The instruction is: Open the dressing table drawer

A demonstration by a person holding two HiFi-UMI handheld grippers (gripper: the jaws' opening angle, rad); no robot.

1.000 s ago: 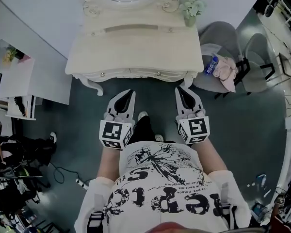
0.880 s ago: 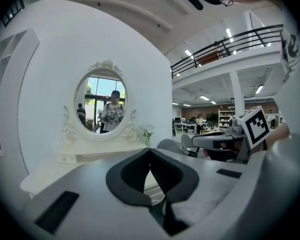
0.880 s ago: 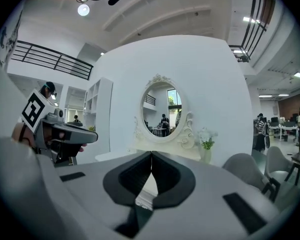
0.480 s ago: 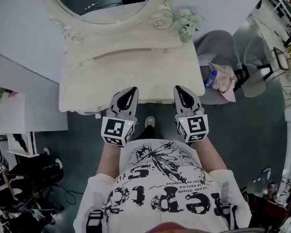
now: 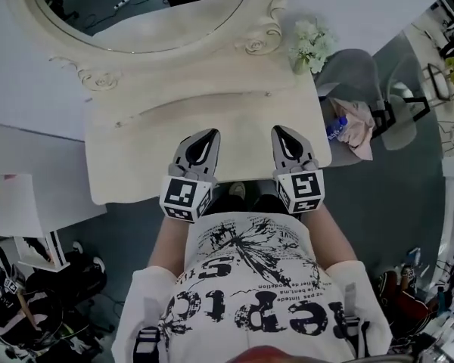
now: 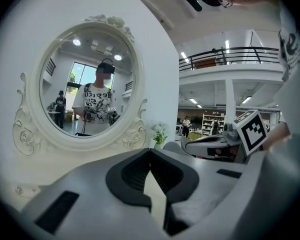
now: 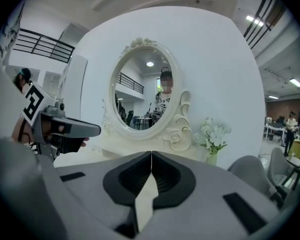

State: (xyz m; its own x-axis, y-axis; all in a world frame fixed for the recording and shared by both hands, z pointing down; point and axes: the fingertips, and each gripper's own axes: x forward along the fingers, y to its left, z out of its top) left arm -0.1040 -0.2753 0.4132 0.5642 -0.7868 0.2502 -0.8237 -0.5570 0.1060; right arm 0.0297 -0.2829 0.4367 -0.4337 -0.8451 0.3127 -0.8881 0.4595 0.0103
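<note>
- Now, in the head view, I have brought both grippers up to the dressing table [image 5: 136, 157]. A second ago they hung over the floor short of it. The left gripper [image 5: 211, 133] and the right gripper [image 5: 279, 129] now reach side by side over its front edge, and I cannot tell whether either touches the top.
- Also in the head view, the drawer front and its knobs showed under that edge a second ago. Now it is hidden beneath the top, somewhere below my grippers.
- From the left gripper view, my jaws meet tip to tip with nothing between them. They look across the top at the mirror [image 6: 85, 94] and the flowers [image 6: 160, 132], with no drawer in sight.
- From the right gripper view, these jaws are also pressed together and empty. They face the same mirror, and a grey chair [image 7: 250, 166] stands off to the right.
- As I judge it, the walk-up is done but the drawer is still untouched. I am too high and closed, so I would have to drop below the edge and part a pair of jaws to take a knob.
</note>
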